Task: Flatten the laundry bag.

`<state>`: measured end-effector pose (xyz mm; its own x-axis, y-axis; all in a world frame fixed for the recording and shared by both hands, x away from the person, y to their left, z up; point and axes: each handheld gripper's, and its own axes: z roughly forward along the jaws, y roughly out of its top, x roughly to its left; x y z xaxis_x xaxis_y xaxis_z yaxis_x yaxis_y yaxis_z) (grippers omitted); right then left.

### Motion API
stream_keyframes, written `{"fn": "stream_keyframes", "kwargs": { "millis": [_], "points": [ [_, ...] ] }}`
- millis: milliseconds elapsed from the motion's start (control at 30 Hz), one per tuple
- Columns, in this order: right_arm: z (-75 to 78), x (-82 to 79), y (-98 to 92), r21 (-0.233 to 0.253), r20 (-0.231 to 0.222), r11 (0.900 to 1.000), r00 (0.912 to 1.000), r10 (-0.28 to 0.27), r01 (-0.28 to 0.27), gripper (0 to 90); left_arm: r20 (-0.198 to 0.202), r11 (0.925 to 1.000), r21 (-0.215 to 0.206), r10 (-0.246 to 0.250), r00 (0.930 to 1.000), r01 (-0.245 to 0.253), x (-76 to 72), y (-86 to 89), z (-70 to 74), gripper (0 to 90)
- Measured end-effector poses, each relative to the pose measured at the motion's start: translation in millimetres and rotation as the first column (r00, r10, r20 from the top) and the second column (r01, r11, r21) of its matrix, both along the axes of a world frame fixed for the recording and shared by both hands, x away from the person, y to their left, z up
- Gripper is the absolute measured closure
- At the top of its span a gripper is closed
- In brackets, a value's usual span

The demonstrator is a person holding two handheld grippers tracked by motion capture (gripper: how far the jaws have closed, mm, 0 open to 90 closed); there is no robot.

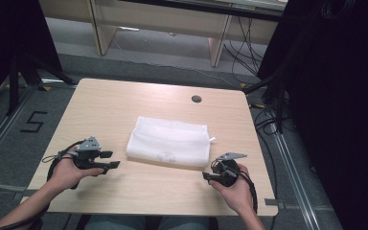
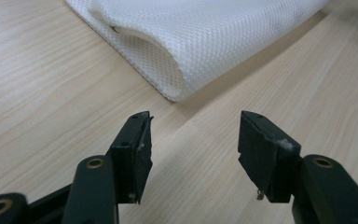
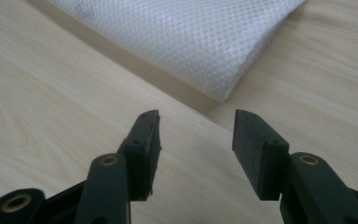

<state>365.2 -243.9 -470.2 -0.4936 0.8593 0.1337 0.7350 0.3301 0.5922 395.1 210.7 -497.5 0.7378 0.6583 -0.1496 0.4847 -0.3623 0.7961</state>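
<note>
- Approach is the step we judge to be in hand: nothing is held yet, and both claws sit near the front corners of a folded white mesh cloth [image 1: 168,142] lying flat in the middle of the worktop [image 1: 100,103].
- On the left, our left claw [image 1: 111,159] rests low over the wood with its jaws apart and empty. The cloth's near left corner [image 2: 177,91] lies just ahead of the gap, close but not touching, with its folded layers gaping slightly.
- In the middle, the cloth stays square to us, its long edge facing our side.
- On the right, our right claw [image 1: 206,176] also stands open and empty. The cloth's near right corner [image 3: 221,95] lies ahead of the jaws, a little apart.
- Next, we think each claw must slide forward, straddle its corner, then close on the layers.
</note>
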Motion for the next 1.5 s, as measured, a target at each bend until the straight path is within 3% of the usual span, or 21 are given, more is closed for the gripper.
{"fn": "stream_keyframes", "kwargs": {
  "millis": [133,167,200,300,367,433,533,600,767,800,833,867,933,1100,1133,1167,1233,1333,1400,1433,1500],
  "points": [
    [0.3,1.0,-4.3,0.016,0.002,0.999,0.9995,-0.032,0.032,52.2,-0.004,0.9999,-0.011,0.001,1.0,-0.001,-0.6,-3.8,-1.4,44.7],
    [0.0,1.8,-5.5,0.031,0.012,0.999,0.9991,-0.041,0.04,52.2,0.006,0.9998,-0.013,-0.012,0.9999,0.012,0.2,-4.0,-1.6,44.8],
    [-2.0,4.9,-8.5,0.031,0.056,0.999,0.9976,-0.041,0.04,52.2,0.004,0.9998,-0.017,-0.012,0.9999,0.012,0.3,-4.3,-1.4,45.0],
    [0.9,11.4,-16.0,0.006,0.065,0.999,0.9969,-0.043,0.043,53.3,0.002,0.9994,-0.032,-0.008,1.0,0.008,0.6,-5.9,-2.4,45.2],
    [6.6,15.7,-17.8,0.02,0.056,0.996,0.9943,-0.091,0.09,55.6,0.005,0.9997,-0.02,-0.015,0.9999,0.015,1.1,-5.2,-1.8,46.6],
    [10.9,21.4,-18.9,0.021,0.06,0.992,0.9899,-0.129,0.128,56.9,-0.009,0.9988,-0.049,-0.006,0.9999,0.006,1.2,-6.7,0.6,50.6],
    [14.5,29.7,-20.7,-0.005,0.065,0.992,0.9899,-0.126,0.126,56.2,0.013,0.9996,-0.019,-0.021,0.9997,0.022,-1.2,-14.2,8.5,55.8],
    [16.8,36.4,-16.9,0.031,0.033,0.992,0.9916,-0.125,0.124,55.9,0.044,0.9989,-0.004,-0.047,0.9979,0.047,0.3,-18.8,15.7,59.1],
    [12.2,54.9,-9.8,0.044,0.028,0.989,0.9896,-0.141,0.139,55.1,0.034,0.9993,-0.037,-0.006,0.9994,0.007,15.9,-27.5,21.4,58.8],
    [13.9,58.6,-6.2,0.047,-0.002,0.985,0.9863,-0.165,0.165,55.1,0.032,0.9991,-0.042,0.005,0.9995,-0.004,20.0,-29.1,20.4,57.1],
    [11.6,63.0,-5.0,0.059,0.013,0.987,0.9882,-0.153,0.152,54.5,0.032,0.9989,-0.044,0.016,0.9994,-0.014,24.1,-30.6,19.0,54.3],
    [13.3,66.6,-5.6,0.079,-0.033,0.99,0.9925,-0.118,0.12,53.8,0.027,0.9989,-0.044,0.019,0.9995,-0.018,28.3,-31.9,17.3,50.7],
    [11.2,72.5,-1.9,0.071,-0.027,0.99,0.9922,-0.121,0.123,52.5,0.019,0.998,-0.047,0.042,0.9989,-0.041,35.1,-35.0,14.1,44.9],
    [4.2,83.9,2.9,0.026,-0.052,0.989,0.9879,-0.146,0.147,51.4,-0.013,0.9982,-0.009,0.059,0.9982,-0.059,46.2,-43.4,7.0,46.0],
    [3.9,84.0,6.0,0.022,-0.096,0.984,0.9802,-0.173,0.176,51.4,-0.021,0.9985,0.014,0.054,0.9984,-0.053,47.3,-44.2,5.9,46.8],
    [2.2,84.9,7.6,0.007,-0.098,0.985,0.9802,-0.172,0.173,52.0,-0.025,0.9983,0.008,0.058,0.998,-0.057,47.8,-46.5,3.9,48.6],
    [-0.2,86.2,12.8,-0.009,-0.108,0.984,0.9781,-0.178,0.178,56.3,-0.032,0.9967,0.073,0.038,0.9988,-0.035,48.1,-46.4,4.0,57.3],
    [-3.8,87.9,17.6,-0.029,-0.086,0.992,0.9887,-0.123,0.121,64.2,-0.059,0.9964,0.078,0.04,0.9975,-0.035,47.0,-45.0,4.1,63.1],
    [-4.3,87.4,21.1,-0.032,-0.101,0.991,0.986,-0.133,0.13,65.2,-0.056,0.9957,0.083,0.046,0.9974,-0.041,46.1,-43.9,4.2,63.5],
    [-5.9,89.7,27.3,-0.035,-0.068,0.995,0.9927,-0.1,0.097,67.4,-0.074,0.9956,0.081,0.053,0.9959,-0.046,44.4,-40.2,3.2,63.8],
    [-5.1,90.1,33.0,-0.036,-0.077,0.996,0.9933,-0.086,0.084,68.0,-0.084,0.9945,0.093,0.057,0.9949,-0.049,41.3,-36.0,2.2,64.5]
  ]
}}
